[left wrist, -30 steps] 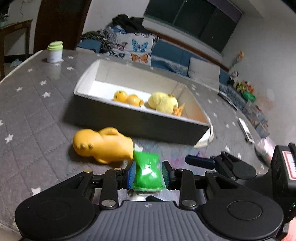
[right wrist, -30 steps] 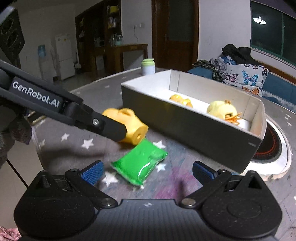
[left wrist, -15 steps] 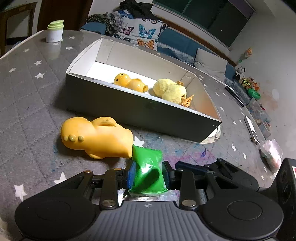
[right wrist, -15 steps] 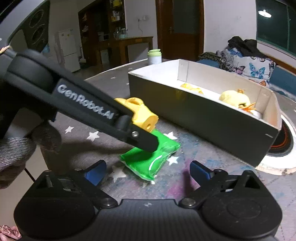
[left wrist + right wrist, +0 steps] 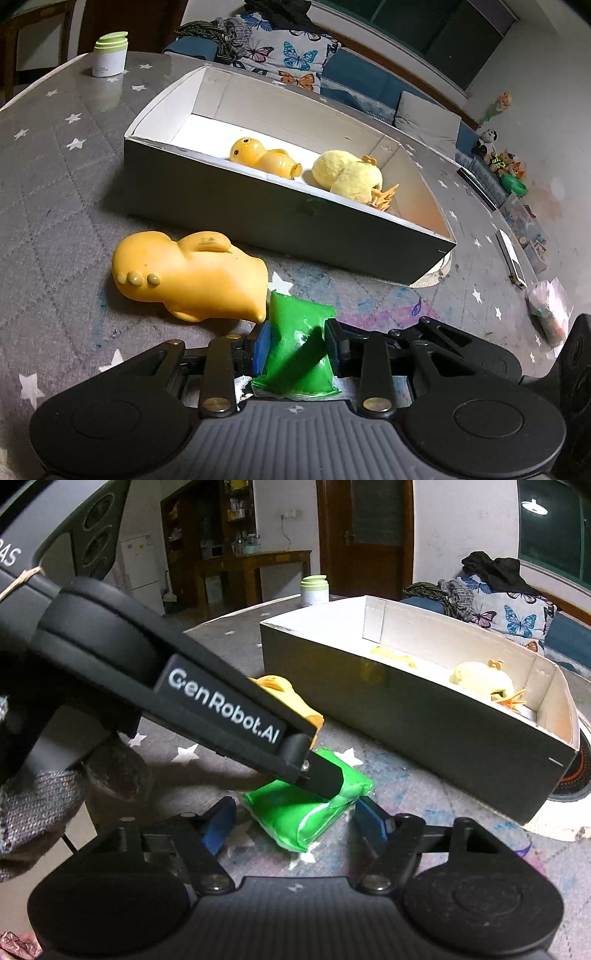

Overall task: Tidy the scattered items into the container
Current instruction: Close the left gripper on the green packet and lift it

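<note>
A green packet [image 5: 295,343] lies on the star-patterned table, touching a yellow rubber toy [image 5: 192,273] on its side. My left gripper [image 5: 297,345] still pinches the packet between its blue pads while its jaws are opening. In the right wrist view the packet [image 5: 295,812] sits between the jaws of my right gripper [image 5: 293,823]. Those jaws are closing, with a small gap left at the left pad. A left finger [image 5: 321,775] crosses over the packet. Behind stands the grey box [image 5: 258,210] holding a small orange duck [image 5: 258,157] and a plush chick [image 5: 351,173].
A white jar with a green lid [image 5: 110,55] stands at the table's far left corner. A round mat [image 5: 569,786] pokes out under the box's right end. A plastic bag [image 5: 550,310] lies at the right. A gloved hand [image 5: 37,801] holds the left gripper.
The left gripper came down and forward with the packet, which now rests on the table. The right jaws have narrowed from wide apart to close on either side of the packet.
</note>
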### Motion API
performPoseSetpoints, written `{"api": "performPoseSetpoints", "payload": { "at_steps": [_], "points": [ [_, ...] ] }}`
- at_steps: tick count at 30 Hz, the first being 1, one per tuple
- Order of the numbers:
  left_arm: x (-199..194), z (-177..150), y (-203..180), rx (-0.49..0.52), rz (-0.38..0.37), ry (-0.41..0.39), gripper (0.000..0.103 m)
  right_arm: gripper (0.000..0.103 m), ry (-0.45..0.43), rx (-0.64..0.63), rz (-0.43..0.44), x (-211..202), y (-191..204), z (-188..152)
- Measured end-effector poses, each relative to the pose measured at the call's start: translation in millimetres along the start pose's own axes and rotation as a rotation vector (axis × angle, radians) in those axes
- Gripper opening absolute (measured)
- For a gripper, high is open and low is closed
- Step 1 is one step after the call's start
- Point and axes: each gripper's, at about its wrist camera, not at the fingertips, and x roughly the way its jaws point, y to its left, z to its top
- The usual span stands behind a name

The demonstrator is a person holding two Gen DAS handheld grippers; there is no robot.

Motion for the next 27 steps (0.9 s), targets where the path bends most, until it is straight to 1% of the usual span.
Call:
{"api": "performPoseSetpoints", "payload": {
  "at_steps": [3,7,11,13,15,18,22,27],
  "points": [
    [0.2,0.5,-1.0,-0.006,0.005,0.006,0.036,0.068,-0.004,0.002,-0.006,-0.1,-0.5,0.1],
    [0.0,-0.9,-5.5,0.014,0.017,0.015,0.037,0.067,-0.003,-0.011,-0.013,-0.1,1.4,-1.5],
    [1.0,-1.2,-7.6,0.021,0.026,0.022,0.039,0.067,-0.004,-0.032,-0.03,2.8,5.2,-0.5],
    [1.2,-0.9,-8.5,0.022,0.027,0.027,0.038,0.067,-0.005,-0.032,-0.031,3.2,5.3,0.2],
    [1.4,-0.6,-9.4,0.024,0.027,0.032,0.038,0.065,-0.005,-0.032,-0.032,3.6,5.3,1.0],
    [1.1,-0.7,-10.0,0.018,0.007,0.039,0.038,0.063,-0.006,-0.029,-0.033,3.4,5.1,1.9],
    [-5.2,-0.3,-17.6,0.031,-0.018,0.027,0.037,0.062,-0.018,-0.018,-0.04,-5.7,2.4,1.9],
    [-20.5,10.3,-32.1,0.053,-0.055,-0.028,0.037,0.061,-0.062,-0.021,-0.064,-24.5,-0.3,5.2]
  ]
}}
